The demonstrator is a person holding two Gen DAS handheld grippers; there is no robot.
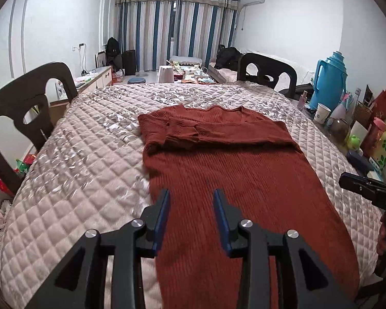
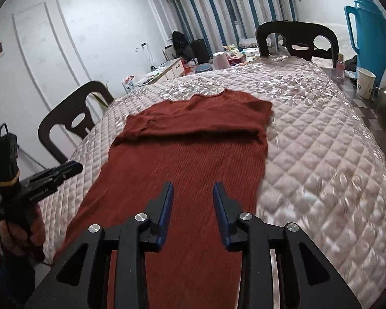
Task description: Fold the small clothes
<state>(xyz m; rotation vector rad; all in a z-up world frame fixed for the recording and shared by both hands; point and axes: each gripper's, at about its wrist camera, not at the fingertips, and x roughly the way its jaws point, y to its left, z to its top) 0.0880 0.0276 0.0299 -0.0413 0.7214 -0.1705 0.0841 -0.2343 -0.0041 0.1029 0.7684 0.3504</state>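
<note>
Quilted table cover (image 1: 85, 159) fills most of both views. A rust-red ribbed knit garment (image 1: 231, 175) lies flat on it, running lengthwise from near edge toward 12 o'clock, collar end farthest away. Sleeves look already folded in across the chest at the far end, so the side folds seem done. Step in hand, as I judge it: the lengthwise fold, hem up toward the collar.

Left gripper (image 1: 191, 198) hovers above the garment's lower part near its left edge, jaws apart, nothing between them. Right gripper (image 2: 193, 191) hovers above the lower part too, right edge at about 3 o'clock, jaws apart, empty. Hem sits at 6 o'clock, hidden beneath both.

Next move calls for each gripper to drop and pinch a hem corner.
</note>
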